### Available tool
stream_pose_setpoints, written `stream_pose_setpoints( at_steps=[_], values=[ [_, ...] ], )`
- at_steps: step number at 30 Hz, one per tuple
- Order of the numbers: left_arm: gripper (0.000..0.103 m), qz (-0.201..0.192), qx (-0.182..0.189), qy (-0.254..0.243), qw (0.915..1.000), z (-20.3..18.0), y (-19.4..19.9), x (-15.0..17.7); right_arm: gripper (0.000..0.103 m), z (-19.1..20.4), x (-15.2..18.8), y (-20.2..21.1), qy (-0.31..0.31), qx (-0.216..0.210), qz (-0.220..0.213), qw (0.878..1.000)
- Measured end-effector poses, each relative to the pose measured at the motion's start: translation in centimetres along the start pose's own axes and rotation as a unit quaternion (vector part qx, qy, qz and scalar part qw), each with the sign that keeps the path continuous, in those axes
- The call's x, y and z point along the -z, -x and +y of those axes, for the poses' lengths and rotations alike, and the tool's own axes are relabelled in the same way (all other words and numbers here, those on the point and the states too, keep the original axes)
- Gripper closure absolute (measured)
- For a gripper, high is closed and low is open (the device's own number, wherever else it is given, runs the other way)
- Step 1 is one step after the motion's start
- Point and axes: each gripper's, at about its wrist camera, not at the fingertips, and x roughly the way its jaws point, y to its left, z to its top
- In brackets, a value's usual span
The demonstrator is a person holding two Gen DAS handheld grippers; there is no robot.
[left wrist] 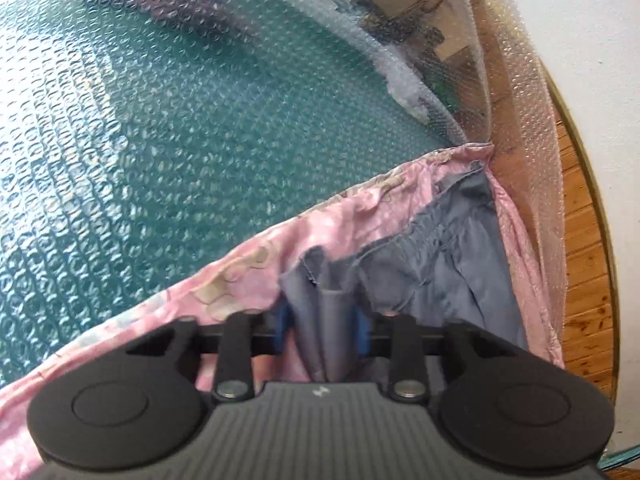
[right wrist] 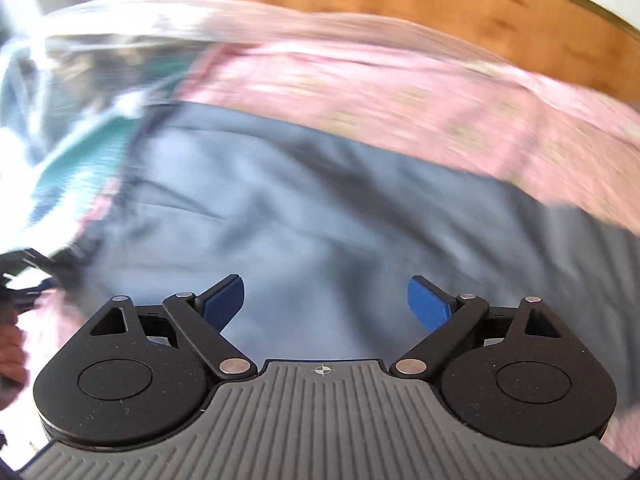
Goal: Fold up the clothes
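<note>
Pinching a bunched ridge of grey garment (left wrist: pixel 420 256) between the blue pads (left wrist: pixel 362 330) of the left hand-held gripper (left wrist: pixel 322 330), jaws drawn nearly together on the cloth. Hanging wide apart over the same grey garment (right wrist: pixel 304 216), the right hand-held gripper (right wrist: pixel 326 304), blue pads (right wrist: pixel 430 306) clear of the fabric and gripping nothing. Lying on a pink sheet (left wrist: pixel 248 256), the garment, with green bubble wrap (left wrist: pixel 168 128) spread beyond the sheet and a wooden board (left wrist: pixel 584 264) along the far edge.

For the step in hand, judged to be taking hold of the garment at two places before making a fold:
- Keeping the left pinch firm and low, not tugging until the right side is also gripped.
- Bringing the right jaws down onto an edge or seam rather than the flat middle, biting grey cloth only and not the pink sheet (right wrist: pixel 420 100) underneath.
- Choosing a right-hand spot well apart from the left one, so the cloth stretches flat between them.
- Lifting both together and evenly, avoiding dragging the sheet.

Relative placement: in the left wrist view, the garment running from between the pads away up and to the right; in the right wrist view, blurred, the garment filling the space just ahead of and beneath the spread jaws, contact not discernible.
</note>
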Motion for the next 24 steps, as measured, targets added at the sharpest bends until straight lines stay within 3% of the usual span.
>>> stream_pose_setpoints(
  at_steps=[3, 6, 8, 11, 16, 20, 24],
  values=[
    [0.093, -0.025, -0.001, -0.052, 0.9984, -2.2, 1.9, 0.6, 0.011, 5.6, -3.5, -0.4, 0.057, -0.025, -0.003, 0.998],
    [0.093, -0.060, -0.034, -0.155, 0.9856, -6.0, 3.4, 2.2, 0.008, 10.6, -6.8, -0.9, 0.116, -0.043, -0.005, 0.992],
    [0.094, -0.086, -0.042, -0.227, 0.9692, -8.6, 3.9, 3.9, 0.005, 13.8, -8.9, -1.9, 0.146, -0.052, 0.004, 0.988],
    [0.094, -0.112, -0.056, -0.331, 0.9354, -12.2, 4.3, 6.8, 0.005, 17.9, -11.9, -4.0, 0.181, -0.059, 0.020, 0.982],
    [0.094, -0.137, -0.028, -0.427, 0.8933, -15.2, 4.1, 10.7, 0.003, 23.3, -15.2, -8.8, 0.211, -0.058, 0.061, 0.974],
    [0.094, -0.139, 0.004, -0.495, 0.8579, -16.5, 3.7, 13.7, 0.003, 25.5, -16.1, -13.8, 0.236, -0.023, 0.109, 0.965],
    [0.094, -0.149, 0.033, -0.540, 0.8278, -17.6, 3.5, 16.2, 0.003, 25.0, -15.8, -18.2, 0.249, 0.032, 0.146, 0.957]
  ],
)
